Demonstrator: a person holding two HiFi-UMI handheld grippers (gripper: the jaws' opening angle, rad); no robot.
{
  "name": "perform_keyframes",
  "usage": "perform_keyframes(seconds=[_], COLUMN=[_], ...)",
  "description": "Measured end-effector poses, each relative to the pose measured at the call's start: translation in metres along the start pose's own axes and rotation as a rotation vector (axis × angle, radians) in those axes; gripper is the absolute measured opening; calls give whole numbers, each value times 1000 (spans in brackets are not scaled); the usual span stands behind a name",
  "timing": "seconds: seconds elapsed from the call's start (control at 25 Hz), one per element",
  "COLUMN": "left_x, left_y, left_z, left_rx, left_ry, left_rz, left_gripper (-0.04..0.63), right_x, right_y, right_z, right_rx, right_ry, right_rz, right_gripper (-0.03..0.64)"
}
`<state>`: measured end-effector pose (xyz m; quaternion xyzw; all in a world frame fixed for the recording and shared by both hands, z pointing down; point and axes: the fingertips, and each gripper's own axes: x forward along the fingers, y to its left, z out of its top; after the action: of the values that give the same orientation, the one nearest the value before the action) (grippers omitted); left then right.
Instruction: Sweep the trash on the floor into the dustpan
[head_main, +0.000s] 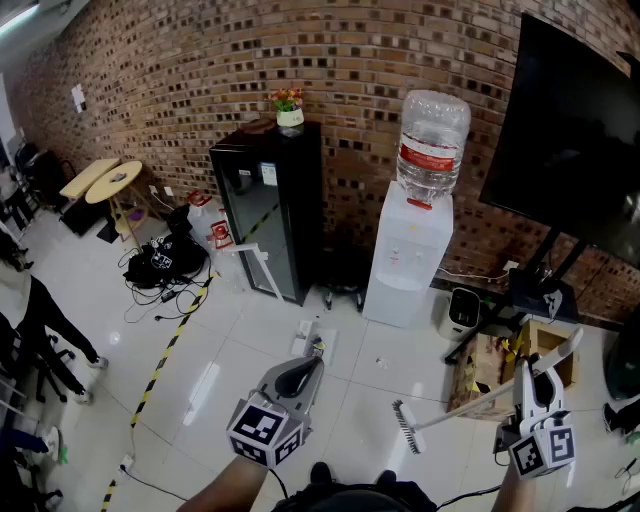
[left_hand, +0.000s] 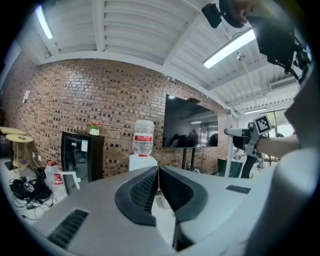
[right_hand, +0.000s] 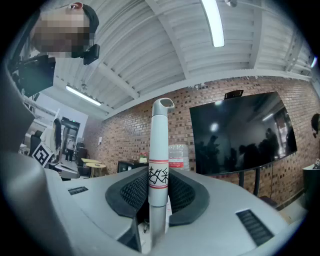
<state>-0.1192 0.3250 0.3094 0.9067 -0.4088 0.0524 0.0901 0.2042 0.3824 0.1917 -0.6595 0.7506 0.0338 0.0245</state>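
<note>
Right gripper (head_main: 535, 380) near right: fingers (right_hand: 192, 192) clamped on handle of long white broom (head_main: 455, 408), at its red-striped label. Broom slants left, bristle head low over glossy white tiled floor (head_main: 230, 370); contact unclear. Left gripper (head_main: 312, 362) near centre: fingers (left_hand: 145, 187) pressed together, empty, tips just short of small white flat item (head_main: 312, 340) on floor; dustpan or not, cannot tell.

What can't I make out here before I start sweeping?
- Trash: in the head view, only a speck on the floor, too small to identify.
- Dustpan: in the head view, a white object is partly covered by the left hand-held gripper; can't tell what it is.
- Bristles of the broom: outside the right gripper view, which shows only the handle clamped in the right hand-held gripper.
</note>
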Motion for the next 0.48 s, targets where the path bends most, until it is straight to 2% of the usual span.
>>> perform_keyframes(seconds=[0.16, 0.32, 0.48], left_x=[24, 57, 99], left_y=[17, 5, 3], left_z=[2, 5, 9], left_rx=[9, 42, 13], left_ry=[19, 30, 35], left_rz=[3, -28, 32], left_gripper=[5, 6, 6], right_x=[28, 50, 75], right_y=[-1, -22, -50], right_z=[-8, -9, -15], right_rx=[25, 39, 62], right_ry=[-18, -41, -55], right_rz=[7, 28, 54], right_gripper=[115, 115, 114])
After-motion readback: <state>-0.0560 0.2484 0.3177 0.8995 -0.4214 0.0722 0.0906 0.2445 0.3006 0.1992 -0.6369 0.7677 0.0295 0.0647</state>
